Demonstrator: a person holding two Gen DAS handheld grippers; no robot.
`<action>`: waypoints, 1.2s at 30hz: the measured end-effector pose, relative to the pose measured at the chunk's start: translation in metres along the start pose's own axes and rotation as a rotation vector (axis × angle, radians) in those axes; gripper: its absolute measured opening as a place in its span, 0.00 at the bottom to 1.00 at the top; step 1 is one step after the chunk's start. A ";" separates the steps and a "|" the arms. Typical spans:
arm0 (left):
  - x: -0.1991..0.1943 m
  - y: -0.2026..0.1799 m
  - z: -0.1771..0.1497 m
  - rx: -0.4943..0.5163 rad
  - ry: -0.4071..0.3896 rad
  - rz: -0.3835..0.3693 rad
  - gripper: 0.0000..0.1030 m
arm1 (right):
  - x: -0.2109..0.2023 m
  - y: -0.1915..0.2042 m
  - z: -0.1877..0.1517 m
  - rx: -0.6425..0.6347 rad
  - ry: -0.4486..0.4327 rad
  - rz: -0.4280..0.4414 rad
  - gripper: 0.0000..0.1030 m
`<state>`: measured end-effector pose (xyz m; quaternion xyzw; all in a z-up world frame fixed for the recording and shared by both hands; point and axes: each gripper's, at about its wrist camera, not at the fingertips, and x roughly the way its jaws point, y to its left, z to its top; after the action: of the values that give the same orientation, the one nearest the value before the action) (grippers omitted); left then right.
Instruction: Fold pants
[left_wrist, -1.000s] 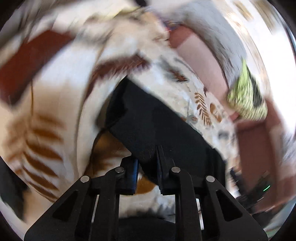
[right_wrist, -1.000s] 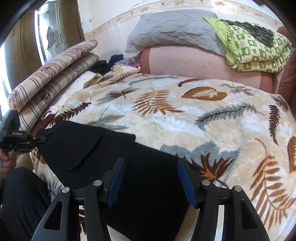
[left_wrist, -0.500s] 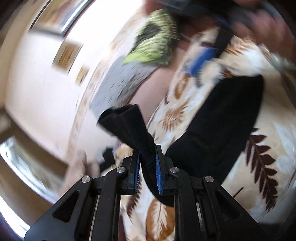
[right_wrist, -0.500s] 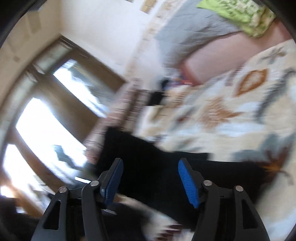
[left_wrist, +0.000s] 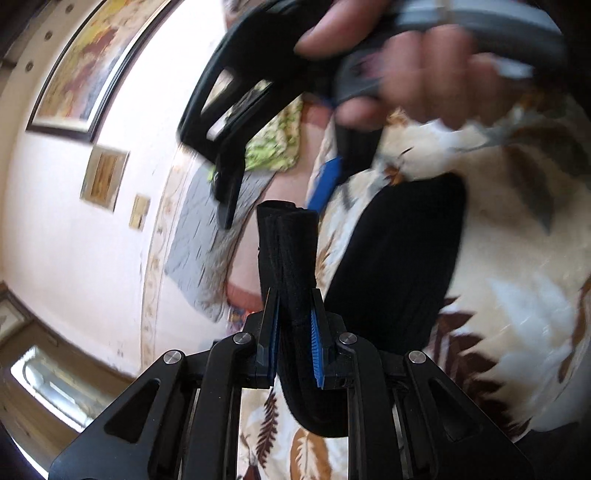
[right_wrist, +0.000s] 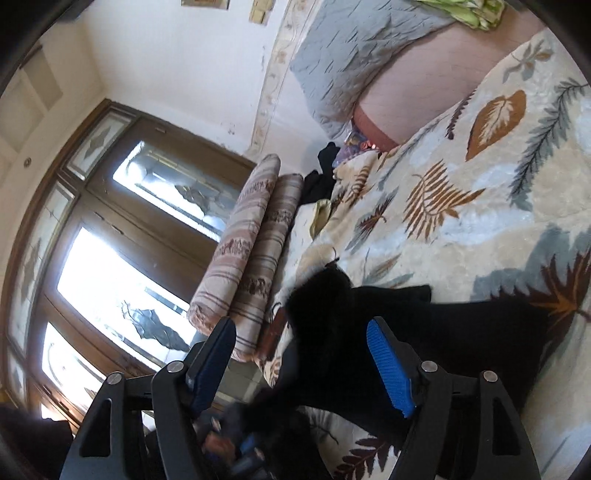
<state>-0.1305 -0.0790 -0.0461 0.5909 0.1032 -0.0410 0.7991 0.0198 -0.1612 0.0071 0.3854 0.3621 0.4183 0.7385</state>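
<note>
Black pants (left_wrist: 399, 258) lie on the leaf-print blanket (left_wrist: 517, 295) covering the bed, one bunched end lifted off it. Left claw (left_wrist: 293, 328) clenched on that bunched end; fabric stands up between the blue pads. Right claw (right_wrist: 301, 360) tilted, jaws closing but pads not pressing on anything; the raised cloth sits in the gap, nearer its right finger. In the left wrist view the person's hand (left_wrist: 424, 70) grips the right claw just above the lifted end. Striped bolsters (right_wrist: 247, 254) lie at the bed's edge.
</note>
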 end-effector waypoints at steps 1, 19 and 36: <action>-0.002 -0.005 0.006 0.009 -0.013 -0.002 0.13 | -0.004 0.001 0.001 -0.029 0.001 -0.036 0.17; 0.027 -0.044 0.058 -0.056 -0.036 -0.184 0.13 | -0.038 -0.065 0.009 0.118 0.049 -0.406 0.05; 0.012 0.094 -0.026 -0.917 0.122 -0.644 0.14 | -0.060 0.024 -0.010 -0.349 -0.060 -0.582 0.24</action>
<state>-0.1045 -0.0251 0.0323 0.1231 0.3318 -0.1997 0.9137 -0.0205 -0.2041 0.0363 0.1458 0.3581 0.2340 0.8920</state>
